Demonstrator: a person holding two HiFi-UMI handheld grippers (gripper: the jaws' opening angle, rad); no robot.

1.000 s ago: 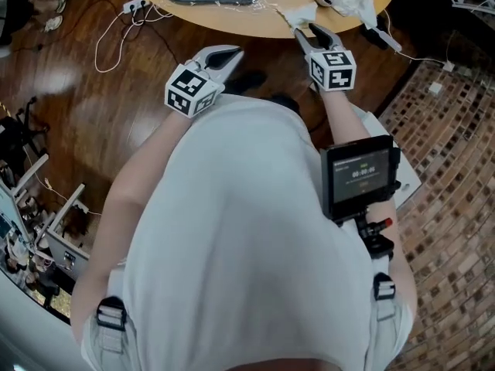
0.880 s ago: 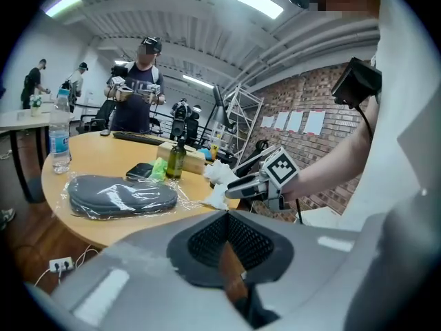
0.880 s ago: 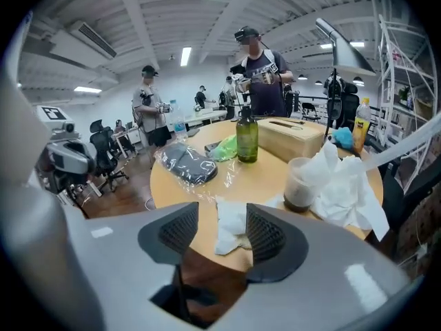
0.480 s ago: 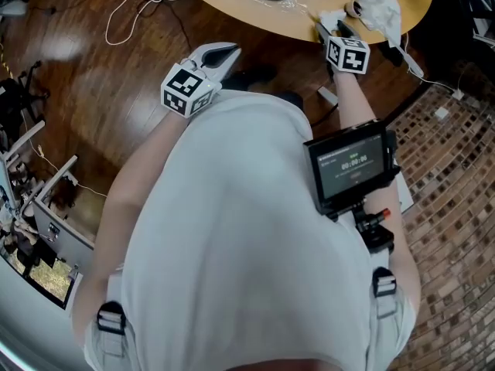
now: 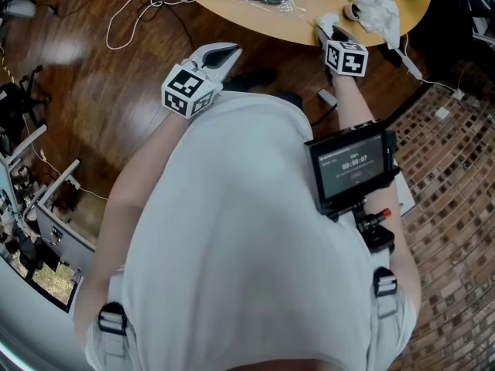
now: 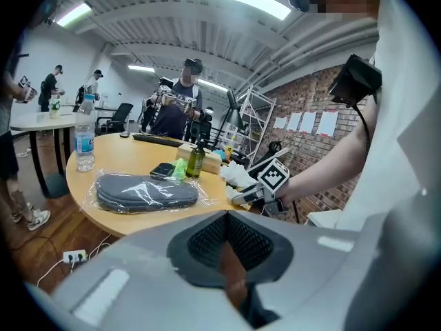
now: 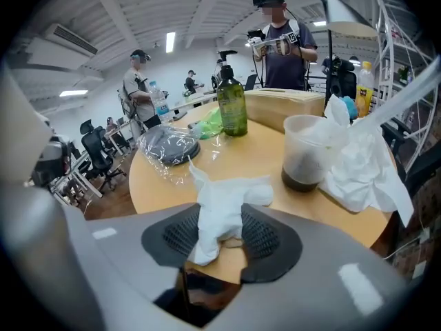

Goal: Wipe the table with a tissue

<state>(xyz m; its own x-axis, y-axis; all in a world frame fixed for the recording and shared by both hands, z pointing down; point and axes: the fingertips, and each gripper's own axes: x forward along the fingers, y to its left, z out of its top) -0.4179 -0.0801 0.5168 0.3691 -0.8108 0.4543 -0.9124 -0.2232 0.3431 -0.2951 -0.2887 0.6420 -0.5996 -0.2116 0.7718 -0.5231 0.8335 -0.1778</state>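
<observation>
One tissue [image 7: 226,193] between right gripper's [image 7: 222,221] closing jaws

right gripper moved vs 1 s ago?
Yes. The right gripper has dropped toward the table rim, onto the tissue; its jaws have just been closing on it.

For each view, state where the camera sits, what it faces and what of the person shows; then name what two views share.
Head view: on the person's head, facing steeply down; torso, forearms, left gripper, right gripper, table edge.
Left gripper view: on that gripper, along its shut fingers toward the grey pouch; right arm shows.
Right gripper view: on that gripper, along fingers that have just been closing on the tissue, cup beyond; perhaps the shirt at left.
Shared: both gripper views show the pouch and green bottle.
</observation>
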